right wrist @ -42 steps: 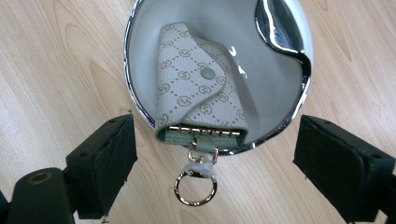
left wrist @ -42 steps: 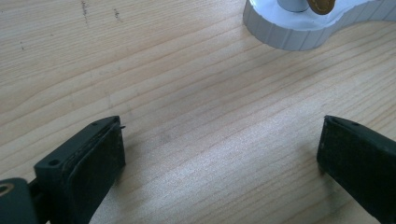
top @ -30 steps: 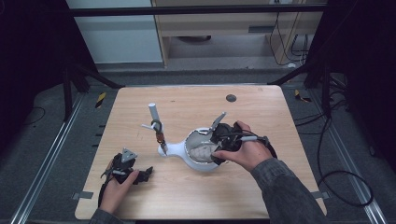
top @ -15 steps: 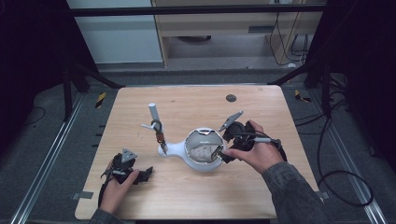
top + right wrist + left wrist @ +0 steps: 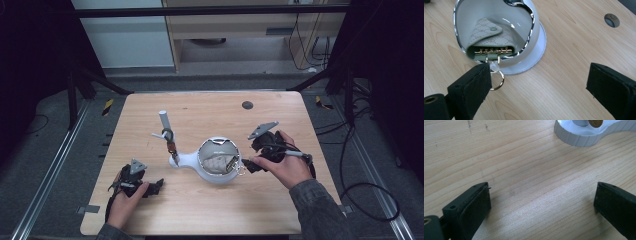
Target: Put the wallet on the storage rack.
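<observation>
Withdrawn to the right since the earlier frames, the right gripper (image 5: pixel 248 163) is now seen just beside the right edge of the white bowl-shaped holder (image 5: pixel 218 161), where a second ago it was held over the bowl itself; its jaws have just been opening, and nothing is gripped between them, as is shown in the right gripper view, where bare wood is seen between the two pads. The wooden table (image 5: pixel 210 210) is otherwise unchanged. On it, near the middle, the holder is set, its long neck running to the left towards an upright post (image 5: pixel 165 121) on which small items are hung. Inside the bowl a pale patterned key case (image 5: pixel 489 39) has been left, its row of gold hooks turned towards the right gripper and a metal ring (image 5: pixel 497 80) hanging over the rim, just beside one jaw. From this it can be judged that the case has been deposited and released, so that the placing step appears complete. The left gripper (image 5: pixel 156 186) is held at the near left of the table, well apart from the holder, its jaws spread wide over bare wood with nothing between them.
</observation>
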`<state>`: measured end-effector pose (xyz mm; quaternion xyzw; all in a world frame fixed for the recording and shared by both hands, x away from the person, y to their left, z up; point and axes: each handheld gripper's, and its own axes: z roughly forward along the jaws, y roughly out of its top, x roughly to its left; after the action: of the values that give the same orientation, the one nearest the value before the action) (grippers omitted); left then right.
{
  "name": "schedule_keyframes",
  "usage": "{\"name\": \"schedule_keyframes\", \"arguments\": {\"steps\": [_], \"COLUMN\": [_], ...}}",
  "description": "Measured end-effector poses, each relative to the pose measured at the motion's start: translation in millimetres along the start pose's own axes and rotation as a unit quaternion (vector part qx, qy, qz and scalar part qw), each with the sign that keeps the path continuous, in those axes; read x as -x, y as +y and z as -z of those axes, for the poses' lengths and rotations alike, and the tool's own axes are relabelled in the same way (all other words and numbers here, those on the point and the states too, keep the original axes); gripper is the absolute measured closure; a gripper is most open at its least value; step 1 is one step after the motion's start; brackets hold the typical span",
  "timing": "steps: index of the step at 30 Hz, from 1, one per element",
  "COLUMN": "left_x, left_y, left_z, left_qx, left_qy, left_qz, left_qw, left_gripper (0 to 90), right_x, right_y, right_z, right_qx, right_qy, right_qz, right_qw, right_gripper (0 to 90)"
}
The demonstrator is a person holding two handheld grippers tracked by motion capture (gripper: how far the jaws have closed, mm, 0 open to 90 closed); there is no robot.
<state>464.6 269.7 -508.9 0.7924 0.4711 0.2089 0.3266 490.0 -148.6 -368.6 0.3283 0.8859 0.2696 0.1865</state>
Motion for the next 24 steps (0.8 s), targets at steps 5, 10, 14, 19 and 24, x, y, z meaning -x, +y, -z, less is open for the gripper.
{"name": "schedule_keyframes", "arguments": {"steps": [5,10,14,19,24], "left_x": [0.0,0.0,0.1,0.0,0.1], "left_y": [0.1,0.1,0.1,0.1,0.1], "left_z": [-0.1,-0.1,-0.1,-0.1,-0.2], "left_qx": [0.0,0.0,0.0,0.0,0.0], "left_qy": [0.0,0.0,0.0,0.0,0.0], "left_qz": [0.0,0.0,0.0,0.0,0.0], "left_qw": [1.0,1.0,1.0,1.0,1.0], "left_gripper": [0.2,0.2,0.1,0.2,0.1], "right_x": [4.7,10.3,13.3,17.1,20.4], "right_y": [-7.5,-15.4,-20.5,-27.2,-34.5], "right_z": [-0.6,0.1,0.4,-0.5,-1.3], "right_qx": [0.005,0.021,0.027,0.035,0.049], "right_qy": [-0.013,-0.024,-0.031,-0.035,-0.041], "right_qz": [-0.014,-0.029,-0.035,-0.047,-0.061], "right_qw": [0.9998,0.9991,0.9985,0.9977,0.9961], "right_gripper": [6.7,6.7,6.4,6.4,5.9]}}
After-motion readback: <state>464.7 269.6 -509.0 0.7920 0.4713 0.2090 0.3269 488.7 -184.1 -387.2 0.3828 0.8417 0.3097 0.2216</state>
